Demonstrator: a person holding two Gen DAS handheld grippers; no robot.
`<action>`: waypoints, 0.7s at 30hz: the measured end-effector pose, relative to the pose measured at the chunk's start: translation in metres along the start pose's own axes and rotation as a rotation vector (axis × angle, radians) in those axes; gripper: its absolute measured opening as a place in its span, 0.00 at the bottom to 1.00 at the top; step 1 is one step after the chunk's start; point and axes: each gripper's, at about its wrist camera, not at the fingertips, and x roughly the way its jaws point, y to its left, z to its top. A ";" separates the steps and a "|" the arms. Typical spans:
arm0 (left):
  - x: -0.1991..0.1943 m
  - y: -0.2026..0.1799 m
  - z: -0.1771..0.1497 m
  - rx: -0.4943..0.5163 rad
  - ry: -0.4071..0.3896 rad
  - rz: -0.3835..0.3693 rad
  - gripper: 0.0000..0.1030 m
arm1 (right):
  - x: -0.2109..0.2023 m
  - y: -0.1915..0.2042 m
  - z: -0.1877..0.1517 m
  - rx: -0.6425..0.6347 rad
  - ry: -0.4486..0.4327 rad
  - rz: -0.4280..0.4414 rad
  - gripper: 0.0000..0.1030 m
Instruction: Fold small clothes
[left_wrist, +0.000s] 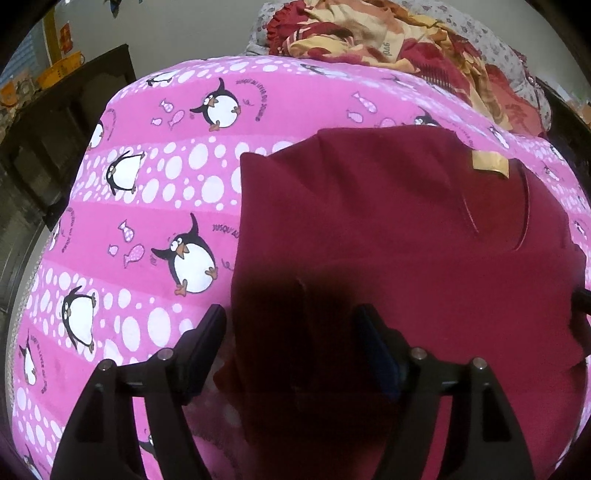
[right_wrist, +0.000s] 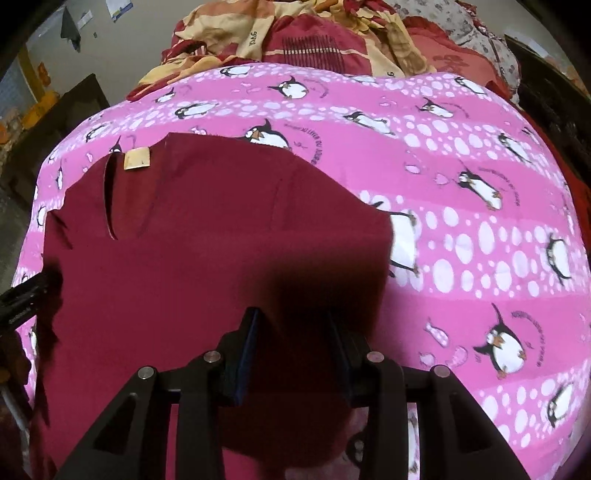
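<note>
Maroon garment (left_wrist: 369, 221) lies flat on pink penguin sheet (left_wrist: 147, 229), both grippers above.

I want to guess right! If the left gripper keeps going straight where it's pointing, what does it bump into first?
Most likely the maroon garment: the open left gripper points down at its near edge, which lies on the pink penguin sheet.

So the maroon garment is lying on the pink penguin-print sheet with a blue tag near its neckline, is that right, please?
Not quite: the tag is pale yellowish tan, not blue, as the right wrist view shows. The rest stands: the maroon garment lies on the pink penguin-print sheet, with the tag near its neckline.
</note>
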 end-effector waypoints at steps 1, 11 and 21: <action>-0.001 0.001 0.000 -0.002 0.002 -0.002 0.71 | -0.007 0.000 -0.004 -0.001 -0.004 0.009 0.39; -0.055 0.012 -0.026 -0.003 -0.023 -0.061 0.71 | -0.009 0.002 -0.042 -0.085 0.064 -0.025 0.46; -0.123 0.038 -0.089 0.016 -0.012 -0.104 0.74 | -0.083 -0.005 -0.087 -0.086 0.079 0.100 0.58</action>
